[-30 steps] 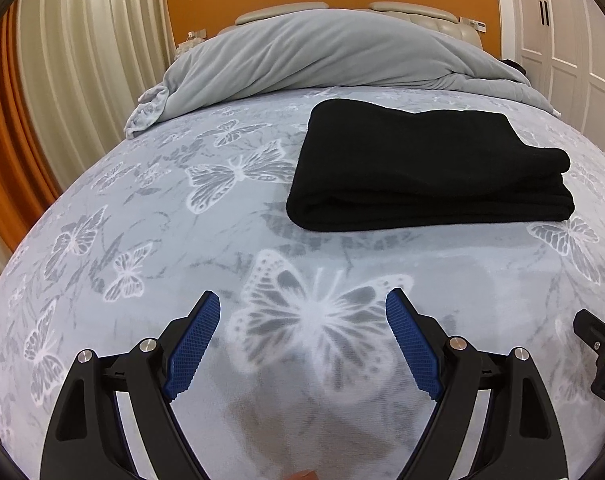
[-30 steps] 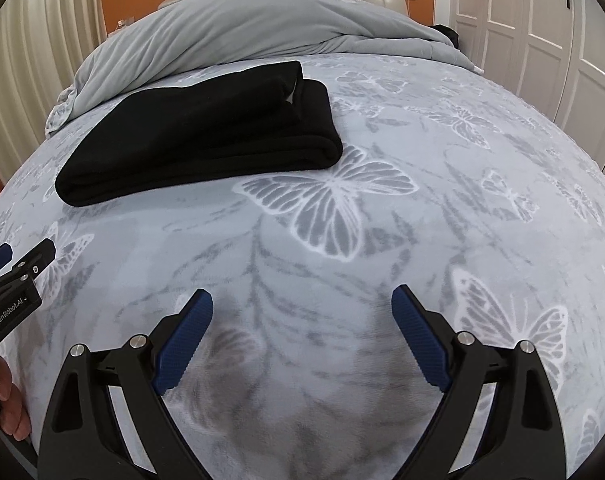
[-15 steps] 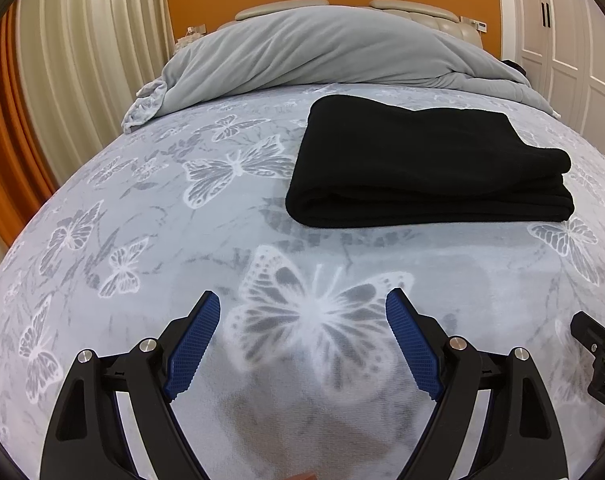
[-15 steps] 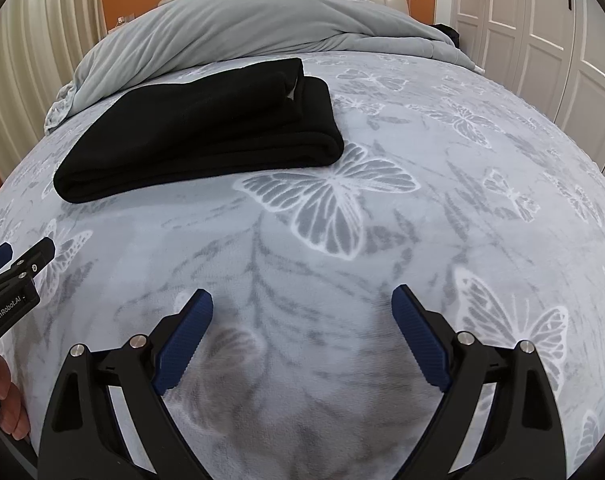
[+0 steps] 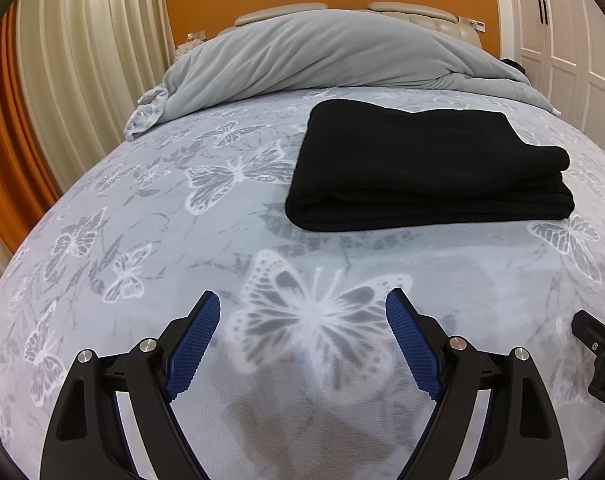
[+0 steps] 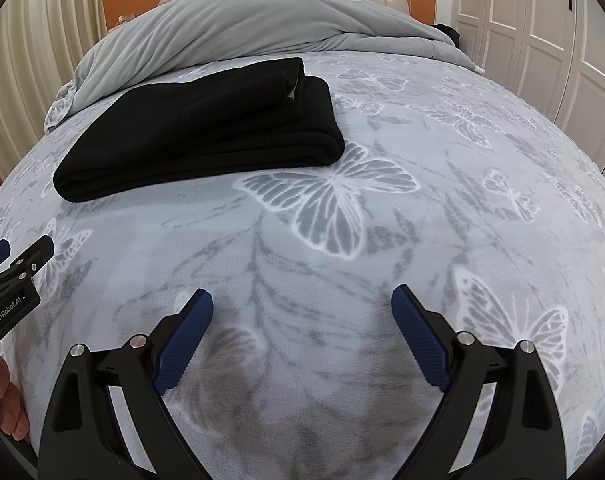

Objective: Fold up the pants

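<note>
Nothing had shifted since the earlier frames. The left gripper and the right gripper hung spread and empty over the butterfly blanket. The black pants lay folded ahead, well clear. Risk: a stray touch would likely rumple the loose top layer.

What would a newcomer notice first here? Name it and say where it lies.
The folded black pants stand out, lying as a neat stack on the butterfly-print blanket, just short of the bunched grey duvet at the headboard end. Nearer, the left gripper and right gripper hang open and empty above the blanket.
</note>
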